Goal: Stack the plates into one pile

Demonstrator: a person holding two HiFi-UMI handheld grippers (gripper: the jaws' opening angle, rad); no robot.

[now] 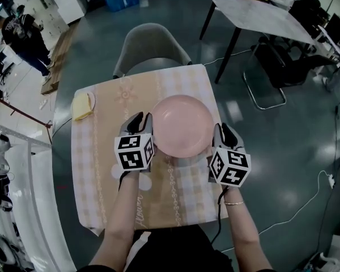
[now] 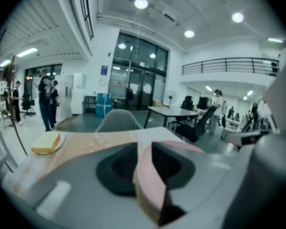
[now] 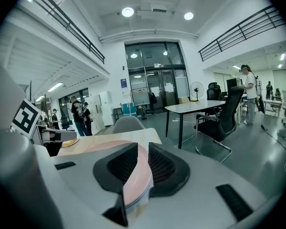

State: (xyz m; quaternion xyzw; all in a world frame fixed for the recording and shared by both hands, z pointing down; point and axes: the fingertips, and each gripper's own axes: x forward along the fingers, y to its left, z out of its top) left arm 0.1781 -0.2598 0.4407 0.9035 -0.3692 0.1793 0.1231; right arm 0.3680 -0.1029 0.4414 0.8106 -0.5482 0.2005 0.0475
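A pink plate (image 1: 182, 125) hangs level over the middle of the table, and a shadow lies under its near edge. My left gripper (image 1: 145, 128) is shut on its left rim and my right gripper (image 1: 217, 136) on its right rim. In the left gripper view the pink rim (image 2: 150, 175) sits pinched between the two dark pads of the left gripper (image 2: 144, 152). The right gripper view shows the same for the rim (image 3: 136, 178) inside the right gripper (image 3: 143, 159). Pale layers show under the pink edge, so other plates may lie beneath it; I cannot tell how many.
A small plate with a yellow block (image 1: 82, 105) sits at the table's far left. The table wears a beige checked cloth (image 1: 102, 169). A grey chair (image 1: 150, 50) stands at the far side. Another table (image 1: 260, 13) stands back right, and a person (image 1: 22, 35) at the upper left.
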